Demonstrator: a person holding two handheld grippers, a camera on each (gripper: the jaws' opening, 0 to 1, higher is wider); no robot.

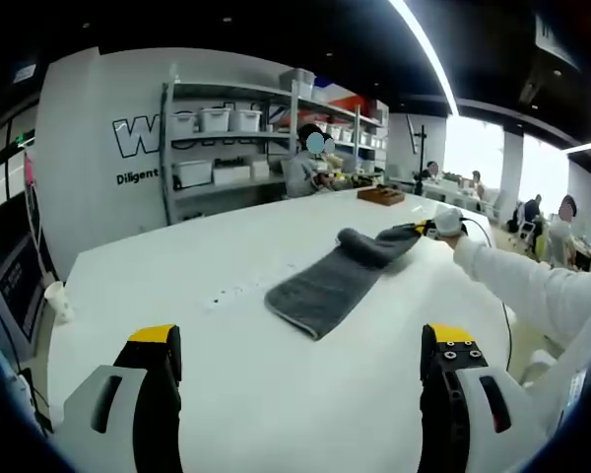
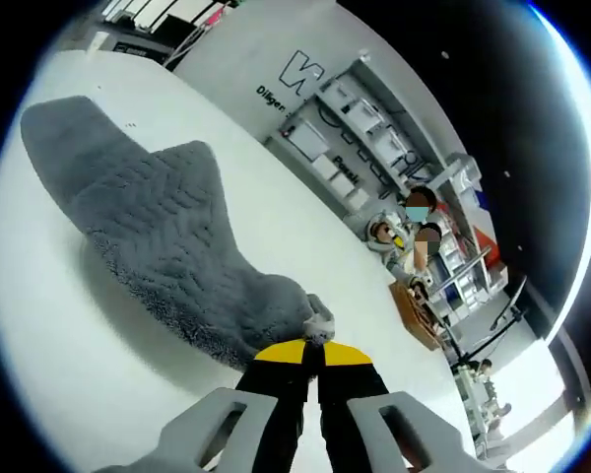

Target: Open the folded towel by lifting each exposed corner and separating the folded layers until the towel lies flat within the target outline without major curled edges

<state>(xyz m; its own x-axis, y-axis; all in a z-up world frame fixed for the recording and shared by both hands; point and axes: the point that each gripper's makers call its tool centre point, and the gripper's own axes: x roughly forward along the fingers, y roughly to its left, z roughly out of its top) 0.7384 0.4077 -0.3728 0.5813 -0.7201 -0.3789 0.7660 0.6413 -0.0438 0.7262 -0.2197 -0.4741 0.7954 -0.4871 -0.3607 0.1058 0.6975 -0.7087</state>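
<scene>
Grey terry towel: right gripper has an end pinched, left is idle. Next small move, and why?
Probably lift the right gripper and draw the pinched end away from the rest. It is shut on the grey terry towel, which lies long and narrow, bunched at that end, on the white table. The left gripper is open, well short.

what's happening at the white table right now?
A person is unfolding a grey towel on the white table with a handheld tool in each hand. The right tool is shut on the far end of the towel, which is bunched and raised slightly off the surface; seen from the left tool's camera, it sits at the end of the person's white sleeve. The left tool is open, holding nothing, well short of the towel. The towel is still a folded strip, not flat yet.
</scene>
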